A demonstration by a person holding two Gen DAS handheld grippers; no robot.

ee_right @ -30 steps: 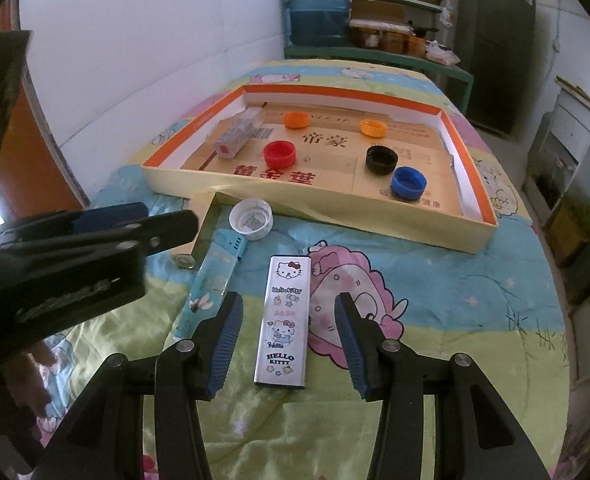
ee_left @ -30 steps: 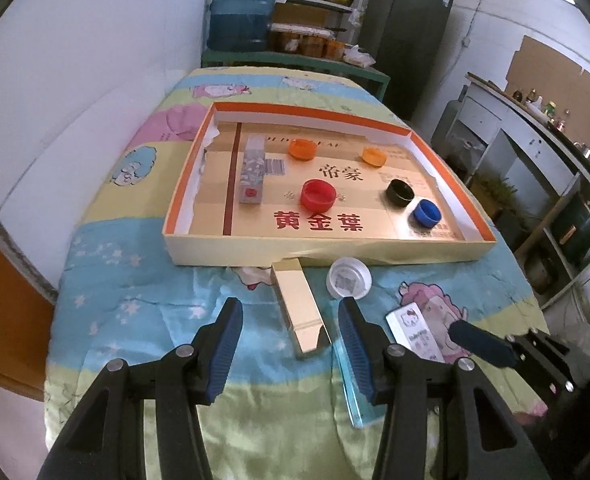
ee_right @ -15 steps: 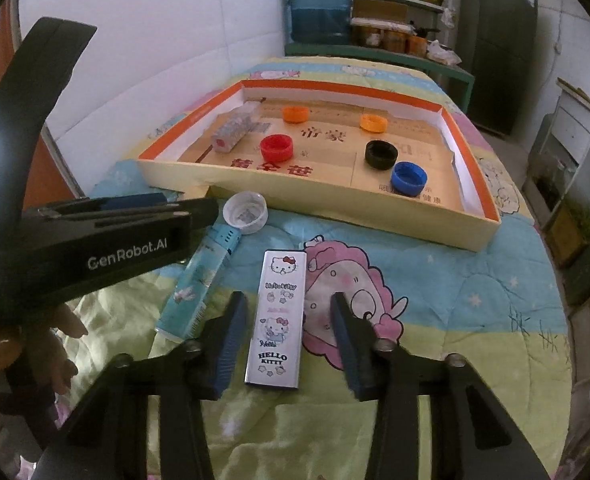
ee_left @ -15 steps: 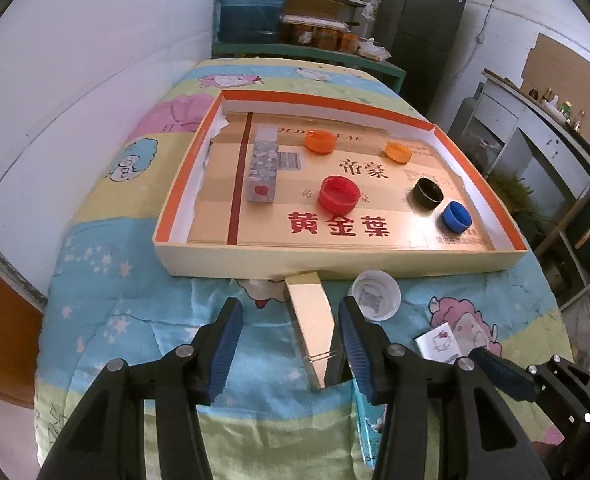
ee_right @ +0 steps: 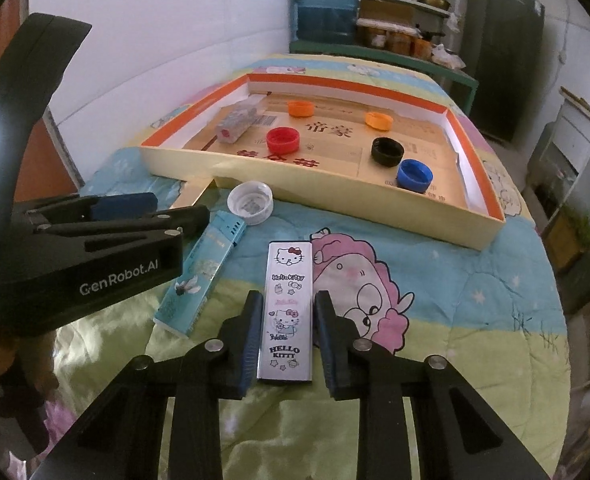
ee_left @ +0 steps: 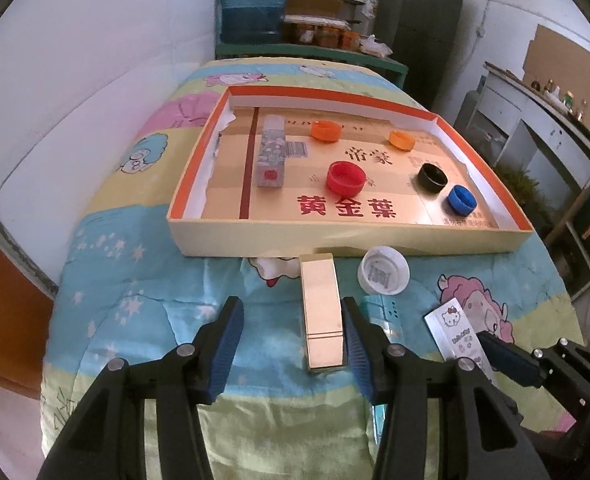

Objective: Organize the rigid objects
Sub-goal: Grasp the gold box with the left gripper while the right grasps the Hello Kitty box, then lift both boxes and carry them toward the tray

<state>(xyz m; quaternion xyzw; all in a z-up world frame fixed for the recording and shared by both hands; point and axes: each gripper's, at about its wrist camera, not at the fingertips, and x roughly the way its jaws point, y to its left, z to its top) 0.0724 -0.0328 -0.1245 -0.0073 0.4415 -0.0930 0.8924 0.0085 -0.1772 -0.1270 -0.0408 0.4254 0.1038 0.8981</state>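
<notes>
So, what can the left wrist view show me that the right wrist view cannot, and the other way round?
Only the left wrist view shows the left gripper with its jaws closing around the gold box, only its right pad near the box.

Only the right wrist view shows the right gripper shut on the Hello Kitty box, and the pale blue box in full.

Both show the tray with five coloured caps, the patterned box inside it, and the white cap on the blanket.
</notes>
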